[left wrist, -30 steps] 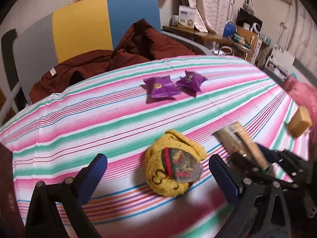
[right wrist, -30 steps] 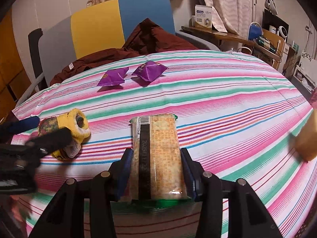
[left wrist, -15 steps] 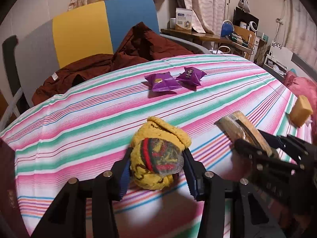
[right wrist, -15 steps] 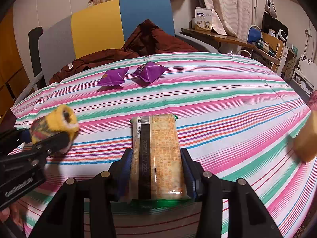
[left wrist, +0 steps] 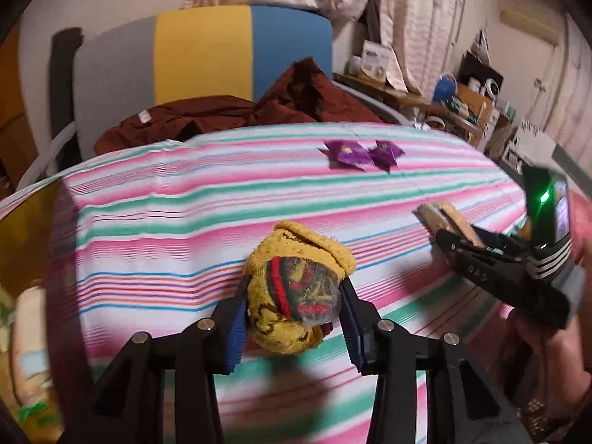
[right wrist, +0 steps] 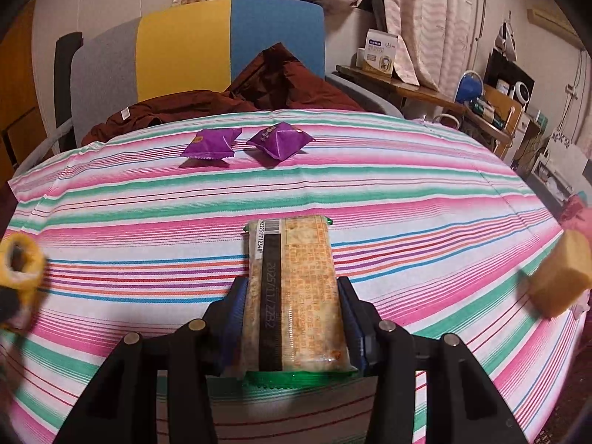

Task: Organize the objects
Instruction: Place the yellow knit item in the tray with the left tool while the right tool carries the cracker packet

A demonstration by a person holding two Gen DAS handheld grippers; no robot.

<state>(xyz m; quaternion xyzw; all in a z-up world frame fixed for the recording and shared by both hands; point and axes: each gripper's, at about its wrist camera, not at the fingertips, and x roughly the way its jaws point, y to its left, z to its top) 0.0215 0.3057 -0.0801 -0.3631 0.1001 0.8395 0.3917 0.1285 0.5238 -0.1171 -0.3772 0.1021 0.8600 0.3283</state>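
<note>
- Left gripper [left wrist: 292, 318], low centre of the left wrist view: jaws pinching a yellow rolled sock [left wrist: 296, 292], blue pads pressed against both its sides, red and green pattern facing the camera.
- Same sock [right wrist: 20, 262] at the far left edge of the right wrist view, blurred, above the striped cloth.
- Right gripper [right wrist: 292, 318], low centre of the right wrist view: jaws clamped on a cracker packet [right wrist: 296, 296], long side pointing away, barcode at the far end, green edge at the near end.
- Same packet [left wrist: 444, 218] in the right half of the left wrist view, poking out of the black right gripper [left wrist: 458, 236], held by a hand [left wrist: 555, 333] at the frame's right edge.
- Striped tablecloth [right wrist: 370, 185] filling the middle of both views, pink, green and white bands.
- Two purple snack packets [right wrist: 211, 142] [right wrist: 279, 140] side by side on the cloth, upper centre of the right wrist view; same pair [left wrist: 346, 151] [left wrist: 384, 153] upper right of centre in the left wrist view.
- Yellow sponge block [right wrist: 562, 273] at the right edge of the right wrist view, blurred.
- Dark red garment [right wrist: 229, 103] heaped behind the cloth, in front of a grey, yellow and blue chair back [right wrist: 192, 44].
</note>
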